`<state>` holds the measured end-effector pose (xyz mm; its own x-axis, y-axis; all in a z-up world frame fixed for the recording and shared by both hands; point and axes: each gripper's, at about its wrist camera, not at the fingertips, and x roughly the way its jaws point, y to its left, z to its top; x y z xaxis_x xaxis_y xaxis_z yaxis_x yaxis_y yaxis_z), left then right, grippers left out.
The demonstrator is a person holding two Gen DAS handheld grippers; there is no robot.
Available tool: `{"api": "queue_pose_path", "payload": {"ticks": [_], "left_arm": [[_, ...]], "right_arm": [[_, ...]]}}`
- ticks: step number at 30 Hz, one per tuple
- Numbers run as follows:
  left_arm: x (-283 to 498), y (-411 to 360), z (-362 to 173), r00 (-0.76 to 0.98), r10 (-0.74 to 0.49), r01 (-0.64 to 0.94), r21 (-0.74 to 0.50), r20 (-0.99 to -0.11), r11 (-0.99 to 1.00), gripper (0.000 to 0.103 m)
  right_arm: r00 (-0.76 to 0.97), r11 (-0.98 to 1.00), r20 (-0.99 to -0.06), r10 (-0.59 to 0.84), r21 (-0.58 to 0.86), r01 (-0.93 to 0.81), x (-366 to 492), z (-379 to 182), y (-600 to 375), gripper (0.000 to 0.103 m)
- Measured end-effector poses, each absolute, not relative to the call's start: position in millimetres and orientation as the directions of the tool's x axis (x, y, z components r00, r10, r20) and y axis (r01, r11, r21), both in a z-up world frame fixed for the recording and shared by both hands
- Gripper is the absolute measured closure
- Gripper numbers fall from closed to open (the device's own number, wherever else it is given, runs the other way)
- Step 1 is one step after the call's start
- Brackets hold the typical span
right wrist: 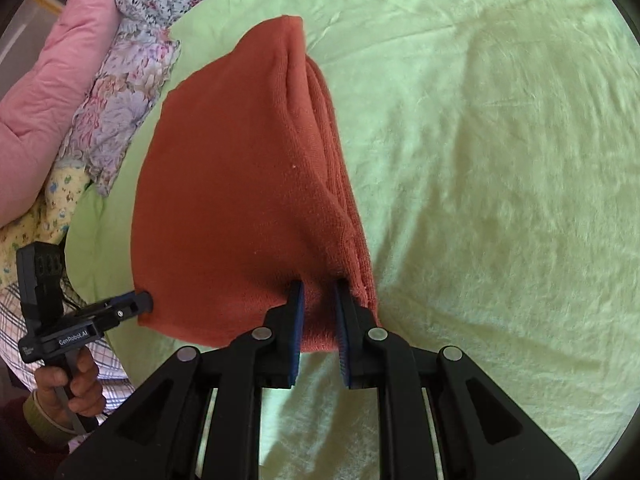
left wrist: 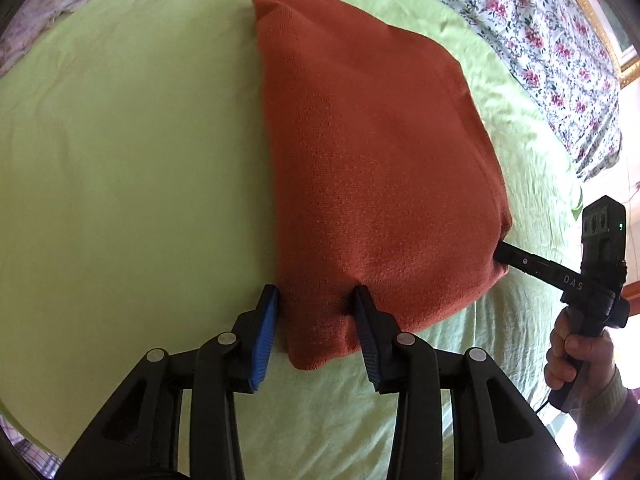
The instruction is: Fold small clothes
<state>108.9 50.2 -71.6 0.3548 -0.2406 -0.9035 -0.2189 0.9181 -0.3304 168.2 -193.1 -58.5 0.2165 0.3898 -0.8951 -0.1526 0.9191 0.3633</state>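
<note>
A rust-orange knit garment (left wrist: 372,152) is folded in layers and held up by its near edge over the green sheet (left wrist: 120,160). My left gripper (left wrist: 316,300) has its jaws around the garment's near left corner, the cloth bunched between the blue pads. My right gripper (right wrist: 318,296) is shut on the garment (right wrist: 240,184) at its near right corner, where the stacked layers show. In the left wrist view the right gripper (left wrist: 500,256) reaches into the cloth from the right. In the right wrist view the left gripper (right wrist: 146,302) meets the cloth at the lower left.
The green sheet (right wrist: 500,160) covers the bed. A white floral quilt (left wrist: 540,40) lies along the far right edge in the left wrist view. A pink quilt (right wrist: 52,80) and floral bedding (right wrist: 132,80) lie at the left in the right wrist view.
</note>
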Motion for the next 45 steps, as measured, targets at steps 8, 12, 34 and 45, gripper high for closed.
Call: {"api": "queue_pose_path", "payload": {"ticks": [8,12,34,45], "left_arm": [[92,50,-59,0.357,-0.195,-0.206,-0.281,-0.914,0.937,0.065],[87,50,-51,0.372,-0.167,-0.21,-0.258,-0.913,0.943,0.065],[19,49,-13,0.49,0.016,-0.027,0.003,-0.872,1.0,0.022],[23,46,-16,0.466,0.07,-0.035,0.061,-0.882,0.998,0.019]], "right_arm": [[0.246,0.914,-0.882,0.402,0.371,-0.165,148,-32,-196,0.085],[0.272,0.915,-0.875,0.401,0.366,-0.17,133,-19,-194,0.079],[0.375,0.952,-0.88,0.291,0.228,-0.203,26,-6,-127,0.029],[0.359,0.94,-0.897,0.259,0.15,-0.305,17,-14,-108,0.017]]}}
